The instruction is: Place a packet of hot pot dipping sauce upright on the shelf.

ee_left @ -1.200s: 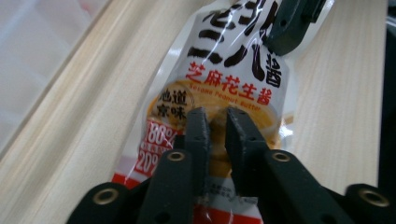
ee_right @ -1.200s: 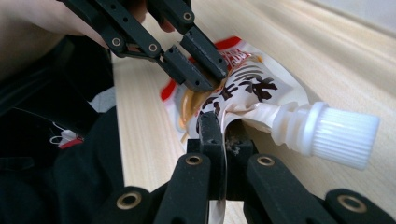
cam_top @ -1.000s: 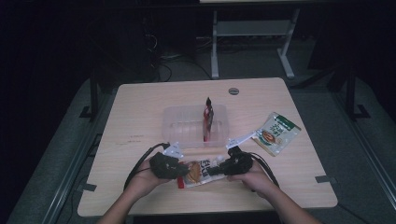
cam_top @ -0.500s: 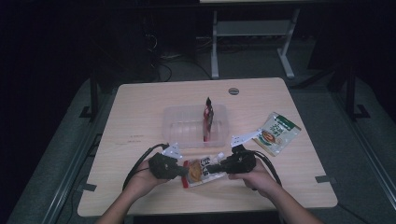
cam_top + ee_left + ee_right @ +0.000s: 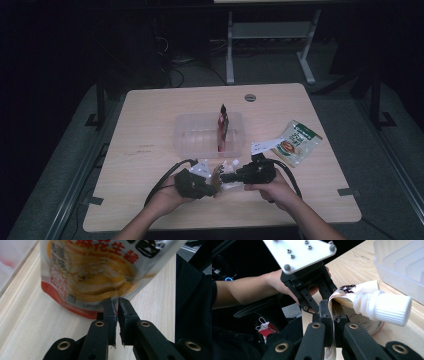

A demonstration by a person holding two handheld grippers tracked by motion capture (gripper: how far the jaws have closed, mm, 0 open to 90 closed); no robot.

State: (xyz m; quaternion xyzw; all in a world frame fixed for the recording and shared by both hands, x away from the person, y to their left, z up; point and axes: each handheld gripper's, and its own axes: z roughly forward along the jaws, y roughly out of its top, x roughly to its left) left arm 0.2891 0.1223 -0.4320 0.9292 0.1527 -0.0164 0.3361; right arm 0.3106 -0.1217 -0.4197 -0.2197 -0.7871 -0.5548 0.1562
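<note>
plainly a white-capped, yellow-printed spout pouch [image 5: 364, 307]

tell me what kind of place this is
Probably a lab or recording workspace, not a home: a bare wooden table in a dark room, cables on the floor behind it, and a metal stand frame beyond.

Clear tub [image 5: 200, 134] blocks the way ahead; green packet [image 5: 296, 144] right; left tabletop [image 5: 145, 130] open.
</note>
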